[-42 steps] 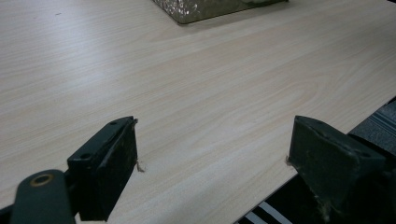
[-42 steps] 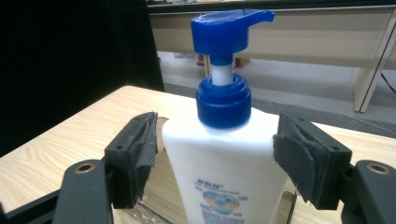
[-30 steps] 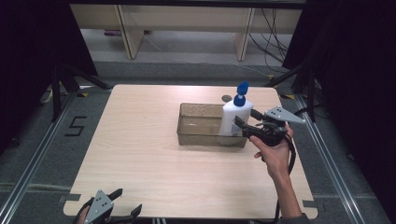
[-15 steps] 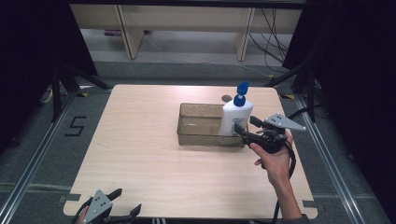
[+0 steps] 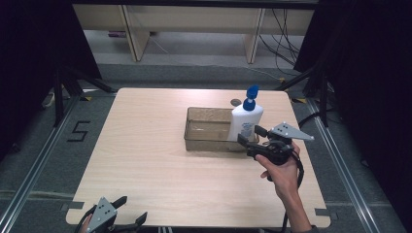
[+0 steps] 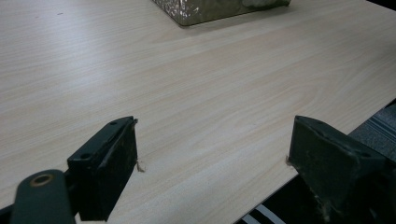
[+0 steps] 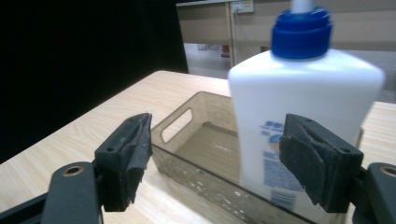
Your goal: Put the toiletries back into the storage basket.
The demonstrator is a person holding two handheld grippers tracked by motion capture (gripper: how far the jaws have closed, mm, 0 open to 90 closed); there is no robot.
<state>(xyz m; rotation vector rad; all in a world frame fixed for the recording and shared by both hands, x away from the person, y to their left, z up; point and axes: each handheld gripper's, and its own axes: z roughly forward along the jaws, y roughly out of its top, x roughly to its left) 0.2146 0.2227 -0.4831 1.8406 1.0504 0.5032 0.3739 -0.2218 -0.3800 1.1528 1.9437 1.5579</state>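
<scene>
White plastic pump bottle with blue pump top, standing upright in right end of translucent brown plastic bin on pale wooden table; long axis vertical, pump pointing up. Right gripper hovering just short of bottle, jaws spread wide, gripping nothing; bottle body lying ahead, toward right-hand finger, bin wall crossing between fingers. Likely rigid but smooth-sided and, if full, fairly heavy; best grasped across flat labelled body, below shoulder. Left gripper resting at near table edge, jaws wide apart, empty; bare tabletop between its fingers.
</scene>
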